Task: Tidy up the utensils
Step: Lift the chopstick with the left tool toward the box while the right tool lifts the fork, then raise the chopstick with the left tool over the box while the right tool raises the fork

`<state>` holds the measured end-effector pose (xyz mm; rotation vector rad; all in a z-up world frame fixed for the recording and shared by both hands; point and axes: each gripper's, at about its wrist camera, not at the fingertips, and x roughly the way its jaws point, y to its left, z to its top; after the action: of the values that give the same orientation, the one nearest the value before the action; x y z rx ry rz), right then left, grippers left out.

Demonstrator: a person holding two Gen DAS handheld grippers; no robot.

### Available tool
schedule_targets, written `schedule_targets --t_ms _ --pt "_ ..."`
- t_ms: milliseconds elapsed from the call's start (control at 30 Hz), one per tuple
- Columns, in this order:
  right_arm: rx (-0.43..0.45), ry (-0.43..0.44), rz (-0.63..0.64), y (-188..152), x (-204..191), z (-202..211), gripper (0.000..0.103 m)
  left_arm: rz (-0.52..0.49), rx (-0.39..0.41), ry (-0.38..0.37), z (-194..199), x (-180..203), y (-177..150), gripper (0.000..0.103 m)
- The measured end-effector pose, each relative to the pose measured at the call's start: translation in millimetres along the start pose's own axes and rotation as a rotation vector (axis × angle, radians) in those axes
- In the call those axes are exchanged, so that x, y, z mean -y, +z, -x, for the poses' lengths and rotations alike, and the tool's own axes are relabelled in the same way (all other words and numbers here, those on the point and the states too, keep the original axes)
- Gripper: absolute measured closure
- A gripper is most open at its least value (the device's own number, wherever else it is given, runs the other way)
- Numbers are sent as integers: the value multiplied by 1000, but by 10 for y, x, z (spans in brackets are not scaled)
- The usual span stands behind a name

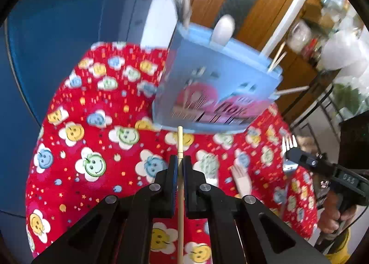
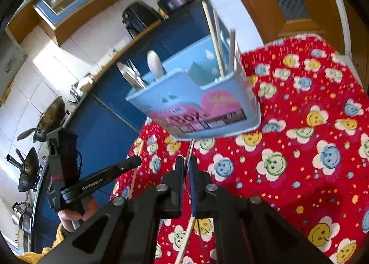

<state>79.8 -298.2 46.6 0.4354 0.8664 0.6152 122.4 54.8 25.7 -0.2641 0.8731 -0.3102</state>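
A light blue utensil holder (image 1: 216,88) with a pink label stands on the red smiley tablecloth (image 1: 92,148); it also shows in the right wrist view (image 2: 196,102). It holds metal cutlery (image 2: 131,75), a white handle (image 2: 155,62) and chopsticks (image 2: 216,40). My left gripper (image 1: 180,160) is shut on a wooden chopstick (image 1: 180,141) just in front of the holder. My right gripper (image 2: 186,162) is shut on a thin utensil handle (image 2: 189,151) in front of the holder. In the left wrist view the right gripper (image 1: 297,153) carries a fork (image 1: 288,143).
A wooden utensil (image 1: 242,181) lies on the cloth to the right of my left gripper. Blue kitchen cabinets (image 2: 103,114) stand behind the table, with woks (image 2: 49,118) on a stove at left. A wooden door (image 1: 260,5) and a shelf with jars (image 1: 327,28) are behind.
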Motion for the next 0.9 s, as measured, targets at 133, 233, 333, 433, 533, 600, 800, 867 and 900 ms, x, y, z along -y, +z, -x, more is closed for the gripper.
schedule_targets --t_ms 133,233,333,433,533,600,800,867,900 --pt "74 -21 15 19 -93 154 99 -33 125 13 247 139 -1 99" --pt "125 -28 23 45 -146 258 100 -38 195 7 389 214 40 99" --pt "168 -41 34 76 -199 336 100 -38 250 2 503 268 109 99" --pt "203 -42 38 106 -228 422 100 -38 304 -4 626 309 155 99" --pt "228 -40 41 149 -261 475 100 -33 345 -17 750 352 225 99" --pt "239 -37 41 170 -278 494 100 -30 373 -20 805 376 277 99" --pt "268 -34 55 259 -349 543 100 -28 435 -33 938 451 461 99" --pt "277 -37 64 312 -385 563 100 -34 460 -29 959 484 540 99" --pt "280 -37 68 331 -398 569 100 -35 469 -26 972 503 573 99"
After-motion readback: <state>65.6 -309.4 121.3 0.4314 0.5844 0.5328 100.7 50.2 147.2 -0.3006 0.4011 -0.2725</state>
